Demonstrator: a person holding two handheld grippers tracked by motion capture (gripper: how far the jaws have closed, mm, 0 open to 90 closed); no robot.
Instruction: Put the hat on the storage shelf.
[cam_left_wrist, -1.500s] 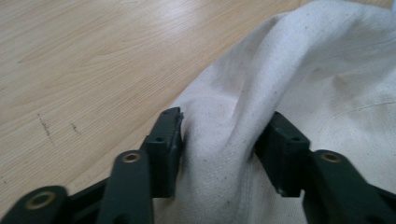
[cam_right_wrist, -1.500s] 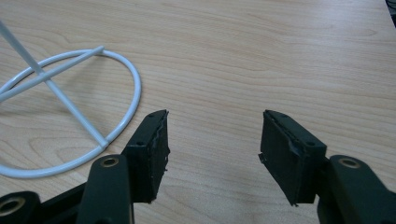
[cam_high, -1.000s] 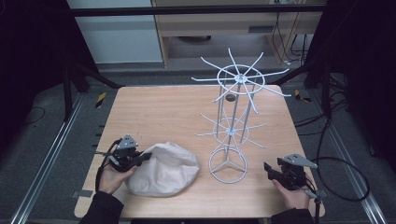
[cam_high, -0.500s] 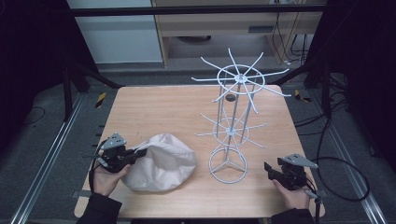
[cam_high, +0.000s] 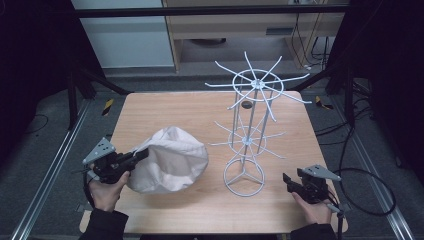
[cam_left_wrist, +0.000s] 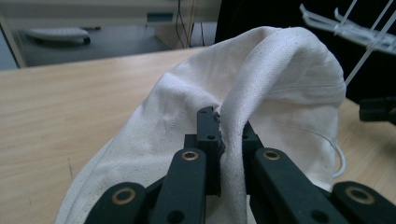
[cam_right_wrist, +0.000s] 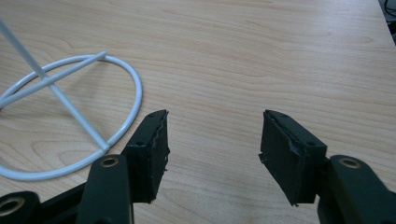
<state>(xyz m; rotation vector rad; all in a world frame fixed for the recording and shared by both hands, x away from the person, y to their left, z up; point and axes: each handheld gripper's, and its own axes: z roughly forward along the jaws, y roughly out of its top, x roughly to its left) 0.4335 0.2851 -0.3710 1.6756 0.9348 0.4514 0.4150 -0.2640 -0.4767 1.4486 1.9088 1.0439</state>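
Now higher: cloth (cam_high: 170, 160) in left gripper (cam_high: 136, 157)

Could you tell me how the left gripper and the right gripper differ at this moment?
The left gripper is shut on a fold of the white hat, lifting its edge; the right gripper is open and holds nothing. The left is at the hat, the right beside the wire rack. Both have black jaws.

Cream-white cloth hat (cam_high: 172, 160) – white wire rack (cam_high: 250, 125) – pale wood-grain table (cam_high: 190, 107) – black fingers (cam_right_wrist: 152, 140).
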